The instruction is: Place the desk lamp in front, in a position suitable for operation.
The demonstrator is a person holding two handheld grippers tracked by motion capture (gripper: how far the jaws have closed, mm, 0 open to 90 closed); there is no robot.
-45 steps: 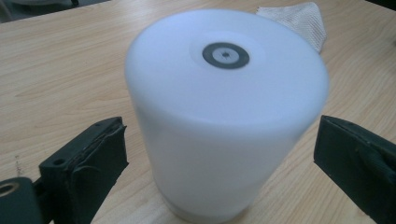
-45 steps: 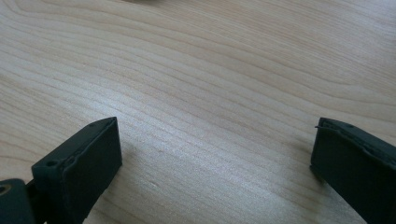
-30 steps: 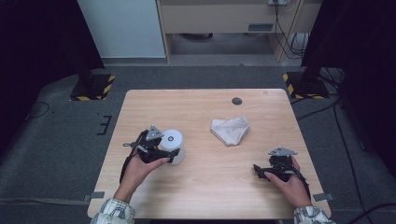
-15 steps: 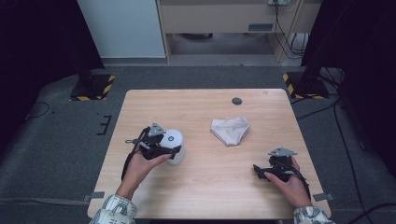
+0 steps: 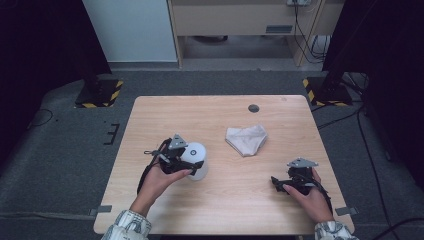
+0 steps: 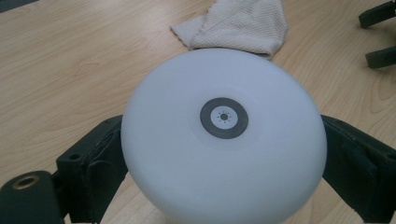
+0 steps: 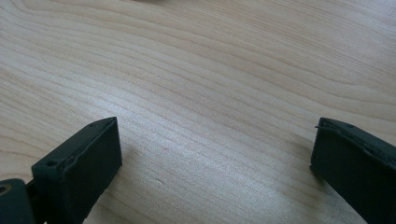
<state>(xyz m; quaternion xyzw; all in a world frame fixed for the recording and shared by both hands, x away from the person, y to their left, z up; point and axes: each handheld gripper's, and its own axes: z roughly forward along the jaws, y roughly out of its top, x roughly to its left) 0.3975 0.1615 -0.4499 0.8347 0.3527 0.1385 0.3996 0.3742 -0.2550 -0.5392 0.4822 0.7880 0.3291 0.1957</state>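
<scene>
A white round dome lamp [image 5: 196, 159] with a grey ring button on top [image 6: 223, 117] stands on the wooden table [image 5: 210, 210], left of centre. My left gripper [image 5: 188, 163] has its two jaws on opposite sides of it. The jaws have just been closing a little, and their pads [image 6: 100, 158] press against the lamp. My right gripper [image 5: 278, 184] rests low near the table's front right, open, with bare wood between its jaws [image 7: 215, 154]. Its jaw tips appear far off in the left gripper view [image 6: 379, 33].
A crumpled white cloth [image 5: 246, 139] lies right of centre, just beyond the lamp [image 6: 238, 25]. A small black disc [image 5: 253, 108] sits near the table's far edge. Dark stands with yellow-striped bases flank the far corners on the floor.
The left gripper and the lamp have shifted slightly right and toward the near edge. The right gripper has stayed put.
</scene>
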